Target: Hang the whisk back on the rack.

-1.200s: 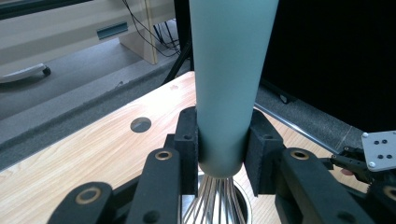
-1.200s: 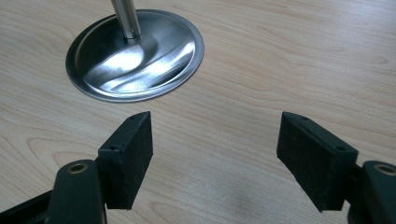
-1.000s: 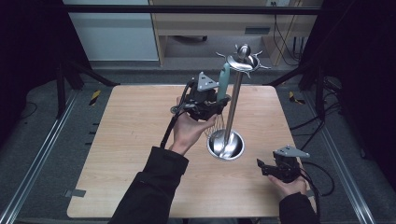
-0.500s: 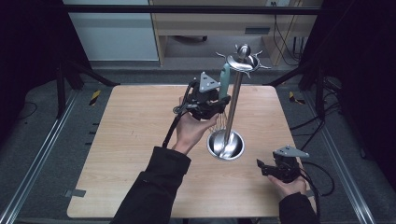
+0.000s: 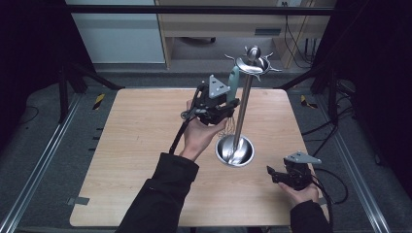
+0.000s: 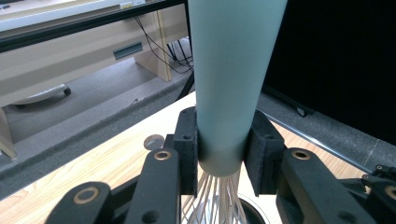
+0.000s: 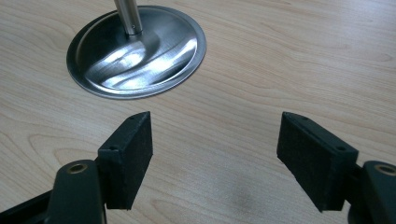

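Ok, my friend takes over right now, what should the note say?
Left gripper: shut on the whisk, gripping its pale green handle, wires pointing down, beside the pole of the steel utensil stand.
Right gripper: open and empty, low over the wooden table, near the stand's round base.
Done: whisk picked up.
Left: probably hanging it on a hook at the stand's top; it is not hooked yet.

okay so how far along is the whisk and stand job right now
Done: the left gripper is clamped on the whisk at the bottom of its pale green handle. In hand: the whisk is held upright beside the stand. Left: hanging it on a top hook, probably. The right gripper rests open.
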{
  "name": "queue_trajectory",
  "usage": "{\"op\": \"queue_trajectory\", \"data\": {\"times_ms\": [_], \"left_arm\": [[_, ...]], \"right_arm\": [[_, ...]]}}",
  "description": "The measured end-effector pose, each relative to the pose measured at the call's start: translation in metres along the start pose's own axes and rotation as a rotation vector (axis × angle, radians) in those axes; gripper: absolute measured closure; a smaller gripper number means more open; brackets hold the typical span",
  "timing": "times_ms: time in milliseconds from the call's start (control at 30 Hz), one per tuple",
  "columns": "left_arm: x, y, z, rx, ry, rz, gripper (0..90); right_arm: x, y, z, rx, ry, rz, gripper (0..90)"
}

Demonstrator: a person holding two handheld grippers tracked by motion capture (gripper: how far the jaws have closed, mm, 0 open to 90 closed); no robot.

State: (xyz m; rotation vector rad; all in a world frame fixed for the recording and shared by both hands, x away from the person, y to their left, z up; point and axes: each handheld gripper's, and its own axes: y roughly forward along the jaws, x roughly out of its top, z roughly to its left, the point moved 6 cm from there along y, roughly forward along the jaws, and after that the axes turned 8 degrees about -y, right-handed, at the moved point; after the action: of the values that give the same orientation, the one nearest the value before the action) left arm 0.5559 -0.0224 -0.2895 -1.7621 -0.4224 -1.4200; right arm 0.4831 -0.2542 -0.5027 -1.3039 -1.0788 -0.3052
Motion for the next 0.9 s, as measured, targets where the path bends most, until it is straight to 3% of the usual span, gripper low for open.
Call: {"op": "queue_trajectory", "data": {"times_ms": [300,500,567,900], "left_arm": [[-0.005,0.002,-0.001,-0.005,-0.004,0.013,65.6],[-0.006,-0.002,0.002,-0.008,-0.007,-0.004,58.0],[-0.009,-0.004,0.003,-0.026,-0.019,0.001,54.0],[-0.024,-0.021,0.01,-0.049,-0.009,-0.005,42.9]], "right_arm": [[0.001,-0.001,0.001,0.007,0.012,0.003,26.8],[0.001,-0.001,0.001,0.006,0.009,0.002,26.8],[0.0,0.0,-0.001,-0.003,-0.006,-0.002,26.8],[-0.001,-0.001,-0.003,-0.008,0.001,0.001,26.7]]}}
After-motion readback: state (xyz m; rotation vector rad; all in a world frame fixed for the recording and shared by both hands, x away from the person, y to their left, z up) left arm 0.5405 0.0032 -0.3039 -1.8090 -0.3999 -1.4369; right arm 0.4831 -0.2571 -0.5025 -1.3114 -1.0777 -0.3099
